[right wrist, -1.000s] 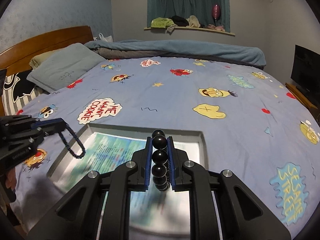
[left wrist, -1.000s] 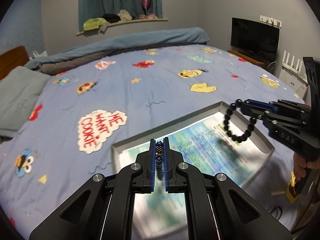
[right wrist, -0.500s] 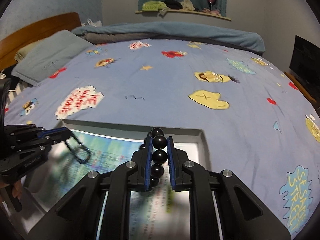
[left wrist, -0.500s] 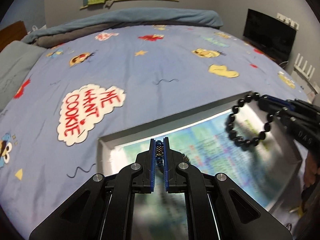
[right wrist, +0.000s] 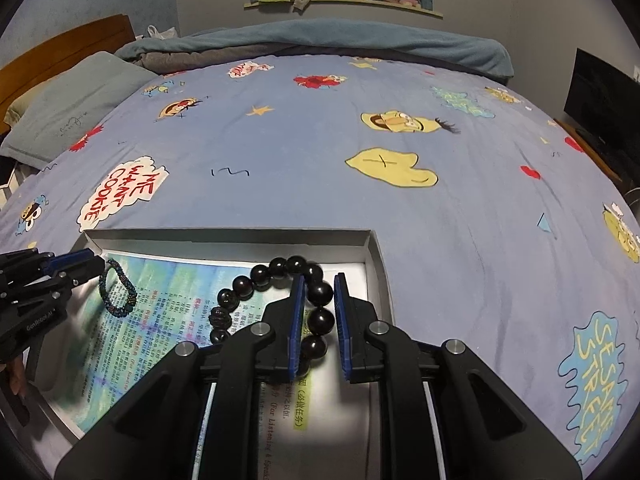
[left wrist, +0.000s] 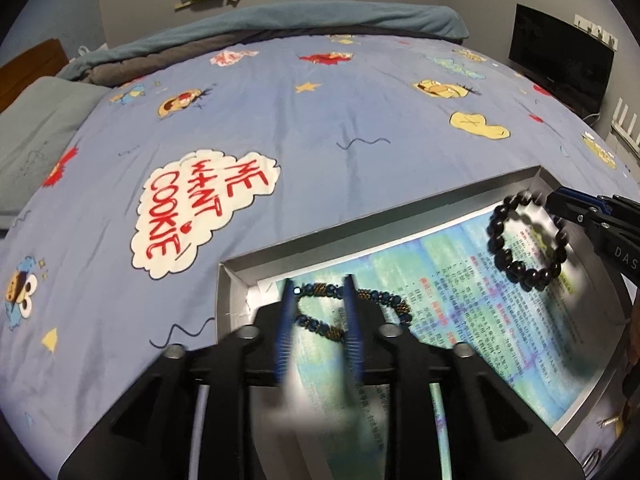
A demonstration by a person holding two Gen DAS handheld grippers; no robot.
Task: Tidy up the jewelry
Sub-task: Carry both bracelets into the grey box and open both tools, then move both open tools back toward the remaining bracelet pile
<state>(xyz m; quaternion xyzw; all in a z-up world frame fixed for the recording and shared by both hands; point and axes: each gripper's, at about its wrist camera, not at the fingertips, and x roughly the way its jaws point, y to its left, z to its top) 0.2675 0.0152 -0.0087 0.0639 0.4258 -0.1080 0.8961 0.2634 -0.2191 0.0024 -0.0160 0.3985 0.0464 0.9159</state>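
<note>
My left tool (left wrist: 318, 292) has just been opening, and its blue pads now stand apart with the small blue-and-bronze beaded bracelet (left wrist: 352, 312) lying between them, free of either pad. That bracelet rests on the printed blue-green paper sheet (left wrist: 460, 300) that lines the shallow grey cardboard box lid (left wrist: 228, 300), close to the lid's near left corner. My right tool (right wrist: 318, 280) has also just been opening, though only a little; the large black round-bead bracelet (right wrist: 276, 292) runs up through the gap between its pads, and I cannot tell whether the pads still press on the beads. In the left wrist view this black bracelet shows as a full ring (left wrist: 526, 246) at the tip of my right tool (left wrist: 554, 202), over the far right corner of the lid, with its lower beads low on the paper. The lid sits on the light blue cartoon-print bed cover (right wrist: 300, 160), at the near edge of the bed, just beside the white speech-bubble print with red letters (left wrist: 204, 212). In the right wrist view the small bracelet (right wrist: 118, 290) lies just off the tip of my left tool (right wrist: 94, 266).
</note>
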